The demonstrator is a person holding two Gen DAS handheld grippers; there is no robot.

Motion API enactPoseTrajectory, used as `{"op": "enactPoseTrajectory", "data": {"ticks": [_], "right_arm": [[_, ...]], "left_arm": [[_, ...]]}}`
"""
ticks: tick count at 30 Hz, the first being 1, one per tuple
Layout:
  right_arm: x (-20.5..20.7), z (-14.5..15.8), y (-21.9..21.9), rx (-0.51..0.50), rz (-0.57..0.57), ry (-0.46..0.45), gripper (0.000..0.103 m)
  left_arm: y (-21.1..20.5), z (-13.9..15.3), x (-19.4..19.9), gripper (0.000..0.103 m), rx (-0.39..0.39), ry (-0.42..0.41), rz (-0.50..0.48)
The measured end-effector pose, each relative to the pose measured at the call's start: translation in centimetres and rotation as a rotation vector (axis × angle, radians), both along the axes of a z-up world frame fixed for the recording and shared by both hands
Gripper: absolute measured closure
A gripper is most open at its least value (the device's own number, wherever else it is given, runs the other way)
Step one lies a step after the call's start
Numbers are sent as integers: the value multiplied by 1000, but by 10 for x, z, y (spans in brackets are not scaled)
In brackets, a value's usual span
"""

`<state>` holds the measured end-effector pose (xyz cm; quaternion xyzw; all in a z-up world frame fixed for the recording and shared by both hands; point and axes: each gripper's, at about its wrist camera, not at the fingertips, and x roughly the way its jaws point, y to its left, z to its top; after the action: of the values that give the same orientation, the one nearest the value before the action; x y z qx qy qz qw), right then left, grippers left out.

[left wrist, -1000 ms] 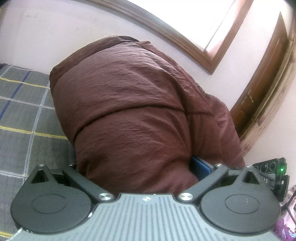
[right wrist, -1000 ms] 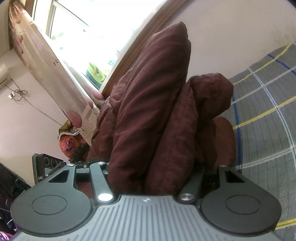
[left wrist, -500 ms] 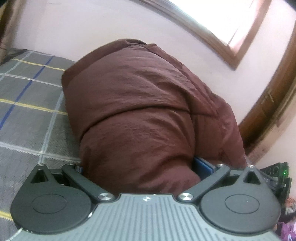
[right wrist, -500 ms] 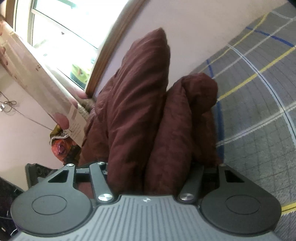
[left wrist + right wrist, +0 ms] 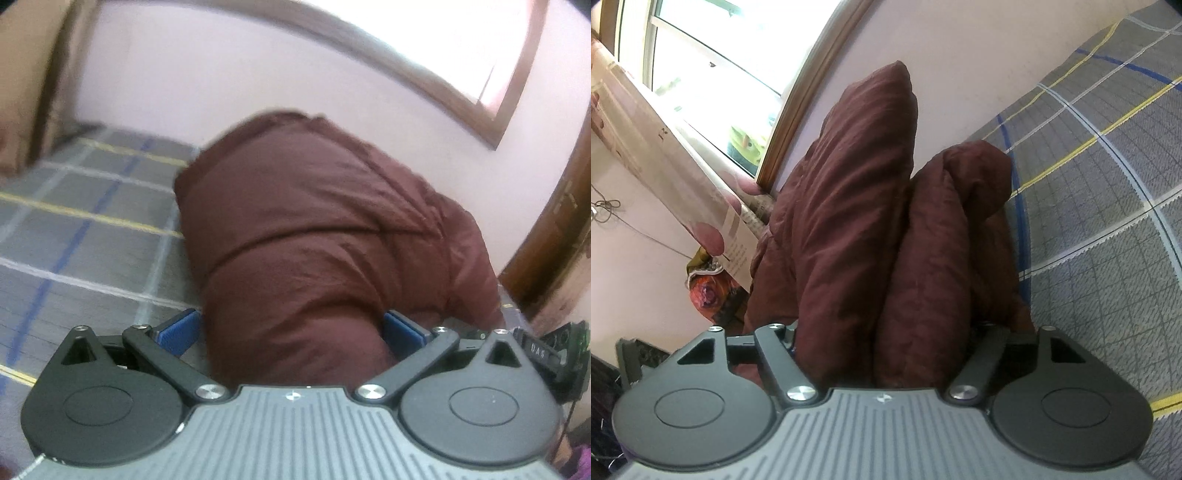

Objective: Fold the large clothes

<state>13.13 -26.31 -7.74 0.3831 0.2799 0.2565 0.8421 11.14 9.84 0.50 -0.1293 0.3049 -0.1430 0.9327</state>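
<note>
Left wrist: garment lower, bedspread wider.

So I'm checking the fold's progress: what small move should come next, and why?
Probably lower the maroon garment onto the plaid bedspread and release. Both the left gripper and right gripper clamp thick bundled folds, already doubled over.

Bed covered in a grey plaid sheet with yellow, blue and white lines is running up to the pale wall. Bunched maroon garment is lying on it beside the wall.
</note>
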Motion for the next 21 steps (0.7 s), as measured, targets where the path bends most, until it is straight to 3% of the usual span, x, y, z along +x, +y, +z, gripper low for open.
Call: {"op": "enactPoseTrajectory", "data": {"ticks": [7,11,13,17,21], "right_arm": [[-7,-1,-2,22,-32,4,25],[-14,7,0,-22,-57,-8,19],[-19,13,2,-50,-70,-13,17],[-33,29,3,-126,-115,-37,12],[-56,53,1,-213,-209,-93,11]], "left_arm": [[0,22,-36,0,113,-128,130],[-16,31,-55,0,224,-266,258],[-24,35,-59,0,269,-301,271],[-36,37,-58,0,323,-263,278],[-40,40,-59,0,295,-232,276]]}}
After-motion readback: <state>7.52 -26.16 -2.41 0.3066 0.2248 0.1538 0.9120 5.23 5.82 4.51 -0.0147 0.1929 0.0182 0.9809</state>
